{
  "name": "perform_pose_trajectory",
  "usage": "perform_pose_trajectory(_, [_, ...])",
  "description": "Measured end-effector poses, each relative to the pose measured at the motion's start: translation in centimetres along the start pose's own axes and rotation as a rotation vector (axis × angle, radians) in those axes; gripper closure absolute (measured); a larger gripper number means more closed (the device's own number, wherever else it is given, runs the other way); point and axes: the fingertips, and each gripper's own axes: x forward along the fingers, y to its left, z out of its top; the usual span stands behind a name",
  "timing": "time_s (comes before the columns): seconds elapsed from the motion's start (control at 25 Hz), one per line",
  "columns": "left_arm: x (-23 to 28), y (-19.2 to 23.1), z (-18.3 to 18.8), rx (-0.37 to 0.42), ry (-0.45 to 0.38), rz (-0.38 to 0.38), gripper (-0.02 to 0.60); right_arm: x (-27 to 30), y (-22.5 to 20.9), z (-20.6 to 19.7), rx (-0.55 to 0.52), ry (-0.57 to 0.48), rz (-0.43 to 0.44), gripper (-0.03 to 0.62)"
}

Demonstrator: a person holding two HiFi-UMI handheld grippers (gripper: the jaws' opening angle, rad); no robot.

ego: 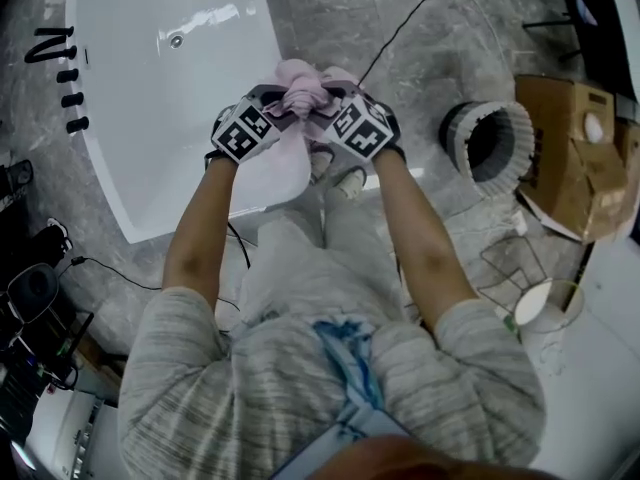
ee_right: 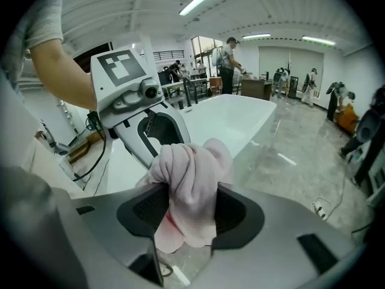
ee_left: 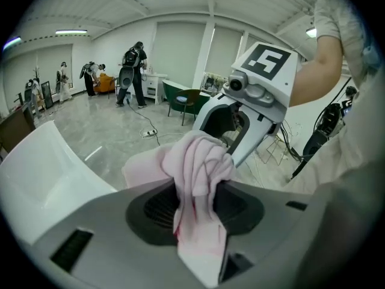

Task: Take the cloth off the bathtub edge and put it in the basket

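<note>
A cardboard box [ego: 572,158] stands on the grey marble floor [ego: 330,38] by its right edge. A wire rack [ego: 510,264] lies just below the box. A black cable [ego: 400,28] trails across the floor from the top edge.

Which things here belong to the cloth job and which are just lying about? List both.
Job: pink cloth, gripped by left gripper and right gripper; bathtub; basket.
Lying about: cardboard box; floor cable.

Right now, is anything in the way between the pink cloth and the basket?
No, nothing visible. The left gripper and right gripper hold the cloth up beside the bathtub. The basket stands on the floor to the right; only a thin cable lies on the floor between.
</note>
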Motion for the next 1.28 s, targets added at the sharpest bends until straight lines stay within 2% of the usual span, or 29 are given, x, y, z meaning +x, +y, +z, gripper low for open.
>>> perform_pose_trajectory(0.24, [-3.5,-0.6,5.3,0.078,-0.043,0.027,0.416,-5.2,-0.7,2.8,0.005,-0.066,-0.091,0.375])
perform_pose_trajectory(0.8, [-11.6,-2.0,18.0,0.155,-0.208,0.149,0.42,-19.0,-2.9,9.9,-0.087,-0.18,-0.335,0.378])
perform_pose_trajectory(1.28, [-15.0,-7.1,29.7,0.292,-0.307,0.117,0.42,-32.1,-4.3,11.0,-0.094,-0.24,-0.54,0.378])
